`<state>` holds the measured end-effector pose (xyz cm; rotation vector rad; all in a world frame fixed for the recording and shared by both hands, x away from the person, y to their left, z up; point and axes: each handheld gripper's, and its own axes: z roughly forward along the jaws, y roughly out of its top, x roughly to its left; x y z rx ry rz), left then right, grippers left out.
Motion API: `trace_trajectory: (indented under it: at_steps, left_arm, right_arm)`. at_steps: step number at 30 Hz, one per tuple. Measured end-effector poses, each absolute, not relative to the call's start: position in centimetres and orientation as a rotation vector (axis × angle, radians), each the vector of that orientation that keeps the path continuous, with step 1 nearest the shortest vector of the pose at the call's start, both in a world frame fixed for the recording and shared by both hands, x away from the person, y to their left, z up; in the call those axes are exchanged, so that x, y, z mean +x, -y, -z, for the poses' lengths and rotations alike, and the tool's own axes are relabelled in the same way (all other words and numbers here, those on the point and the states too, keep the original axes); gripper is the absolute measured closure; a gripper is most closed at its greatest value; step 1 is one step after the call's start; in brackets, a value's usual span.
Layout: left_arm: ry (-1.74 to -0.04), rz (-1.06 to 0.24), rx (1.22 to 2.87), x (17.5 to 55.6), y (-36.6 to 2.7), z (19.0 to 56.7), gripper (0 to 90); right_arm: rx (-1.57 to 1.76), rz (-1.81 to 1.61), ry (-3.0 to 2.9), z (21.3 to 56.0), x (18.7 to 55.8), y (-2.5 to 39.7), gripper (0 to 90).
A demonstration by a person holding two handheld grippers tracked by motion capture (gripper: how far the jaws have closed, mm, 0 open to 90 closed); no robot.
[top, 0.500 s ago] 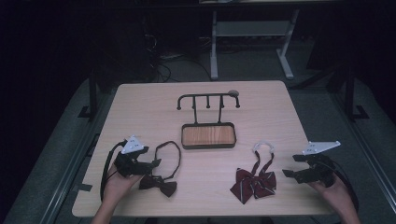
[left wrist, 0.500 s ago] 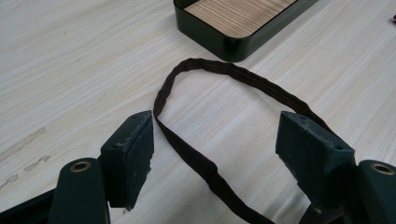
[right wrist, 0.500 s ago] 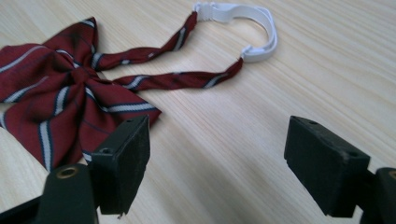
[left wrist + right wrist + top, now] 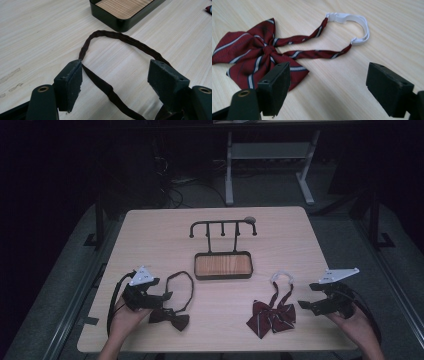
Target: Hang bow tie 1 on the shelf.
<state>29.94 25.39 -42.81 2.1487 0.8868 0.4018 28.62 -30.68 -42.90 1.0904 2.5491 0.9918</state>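
Observation:
A dark brown bow tie (image 4: pixel 171 318) lies near the table's front left, its strap loop (image 4: pixel 181 285) curving toward the tray. My left gripper (image 4: pixel 161 301) hovers right at it, open. In the left gripper view the dark strap (image 4: pixel 120 40) arcs between the two spread jaws of my left gripper (image 4: pixel 117 72) without being pinched. A red striped bow tie (image 4: pixel 272 316) with a white clasp band (image 4: pixel 282 277) lies at the front right. My right gripper (image 4: pixel 309 296) stands open just right of it. In the right gripper view the striped bow tie (image 4: pixel 254 60) and white band (image 4: pixel 359 25) lie ahead of my right gripper (image 4: pixel 329 77).
A black stand with a bar of hooks (image 4: pixel 222 226) rises from a wood-lined black tray (image 4: pixel 223 276) at the table's middle; the tray's corner (image 4: pixel 120 23) shows ahead of the left gripper. Bare tabletop (image 4: pixel 150 235) lies behind and beside it. Dark floor and a white frame lie beyond.

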Motion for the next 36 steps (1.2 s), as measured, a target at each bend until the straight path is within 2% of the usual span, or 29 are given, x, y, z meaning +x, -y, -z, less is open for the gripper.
trace_trajectory:
  at_steps: [8,17,24,25,36]
  left_arm:
    - [-0.899,-0.412,2.128,29.8,-25.5,42.4,28.2]
    - [-0.89,-0.419,2.132,29.9,-25.8,42.4,28.2]
    - [-0.88,-0.423,2.137,29.9,-25.7,42.4,28.2]
    - [-0.885,-0.423,2.142,29.9,-25.7,42.4,28.0]
    - [-0.884,-0.419,2.141,29.9,-25.7,42.5,27.7]
  right_arm:
    - [1.041,-0.991,-2.591,41.3,29.7,29.2,18.6]
    - [0.982,-0.891,-2.668,39.9,31.4,27.1,25.3]
    - [1.017,-0.827,-2.684,39.8,33.0,26.5,34.9]
    - [1.032,-0.802,-2.691,39.9,33.5,26.5,38.4]
    - [1.118,-0.735,-2.671,40.3,35.5,26.7,42.7]
